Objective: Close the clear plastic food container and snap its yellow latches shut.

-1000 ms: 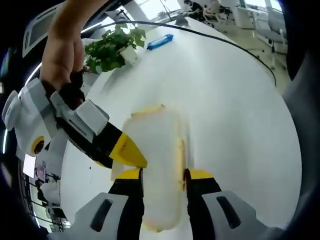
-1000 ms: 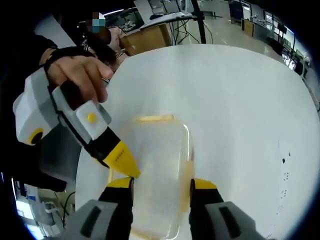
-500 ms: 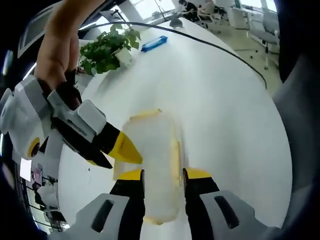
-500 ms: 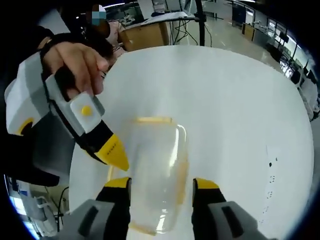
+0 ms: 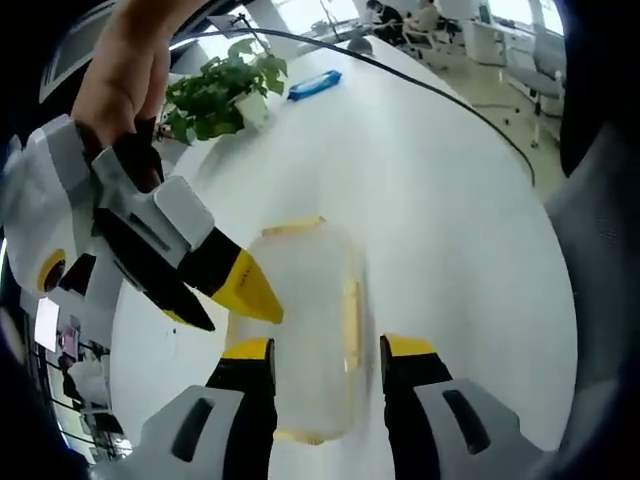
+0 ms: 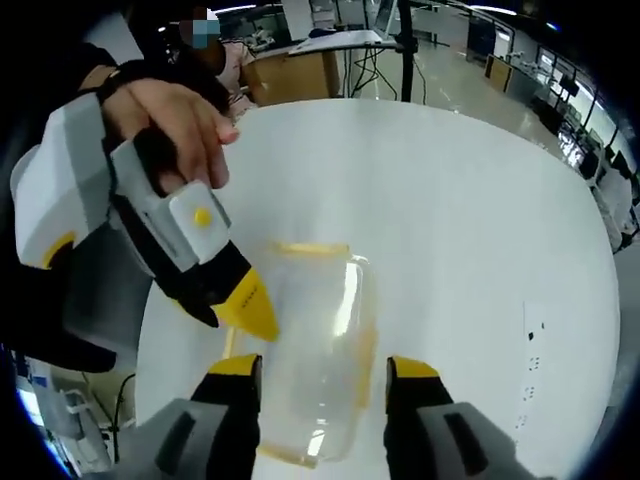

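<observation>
Clear plastic food container [image 5: 300,335] [image 6: 305,355]: on white round table [image 5: 450,200] [image 6: 450,200], lid on, yellow latches [image 5: 351,325] along its edges. Left gripper [image 5: 325,352]: jaws apart, straddling the container's near end. Right gripper [image 6: 323,369]: jaws apart, likewise straddling it; contact unclear. Far side: potted plant [image 5: 220,95], blue object [image 5: 315,84].

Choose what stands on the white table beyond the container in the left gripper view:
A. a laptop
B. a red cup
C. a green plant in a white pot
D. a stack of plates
C: a green plant in a white pot stands on the table beyond the container, with a blue object lying near it.
</observation>
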{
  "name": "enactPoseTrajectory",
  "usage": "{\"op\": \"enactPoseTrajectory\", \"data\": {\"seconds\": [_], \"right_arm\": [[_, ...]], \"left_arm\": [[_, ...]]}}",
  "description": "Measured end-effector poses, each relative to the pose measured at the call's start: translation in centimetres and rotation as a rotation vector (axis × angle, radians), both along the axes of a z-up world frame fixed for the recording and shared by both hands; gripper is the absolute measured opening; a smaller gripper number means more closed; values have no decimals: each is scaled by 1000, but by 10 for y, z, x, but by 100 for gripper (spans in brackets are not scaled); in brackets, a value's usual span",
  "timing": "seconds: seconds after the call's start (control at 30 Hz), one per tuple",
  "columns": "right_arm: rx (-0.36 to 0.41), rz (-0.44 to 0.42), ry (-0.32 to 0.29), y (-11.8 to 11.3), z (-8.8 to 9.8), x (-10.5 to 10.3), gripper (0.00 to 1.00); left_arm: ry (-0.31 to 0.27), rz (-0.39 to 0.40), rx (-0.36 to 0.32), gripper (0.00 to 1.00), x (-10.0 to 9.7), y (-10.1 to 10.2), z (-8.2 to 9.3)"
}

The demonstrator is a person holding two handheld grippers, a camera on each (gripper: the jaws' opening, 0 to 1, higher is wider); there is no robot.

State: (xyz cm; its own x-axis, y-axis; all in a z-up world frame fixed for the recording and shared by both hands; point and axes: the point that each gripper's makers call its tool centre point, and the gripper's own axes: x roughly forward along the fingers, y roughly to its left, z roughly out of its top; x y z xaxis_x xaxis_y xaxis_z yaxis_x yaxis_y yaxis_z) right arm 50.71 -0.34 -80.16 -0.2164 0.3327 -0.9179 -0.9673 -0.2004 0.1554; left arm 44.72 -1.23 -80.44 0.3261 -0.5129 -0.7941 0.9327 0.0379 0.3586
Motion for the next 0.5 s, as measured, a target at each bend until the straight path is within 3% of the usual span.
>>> {"op": "enactPoseTrajectory", "data": {"seconds": [0.33, 0.5], "right_arm": [[26, -8, -53, 3, 6, -4, 47], [69, -29, -90, 6, 13, -4, 47]], "left_arm": [[35, 20, 7, 48, 4, 7, -2], [79, 18, 1, 44, 4, 9, 4]]}}
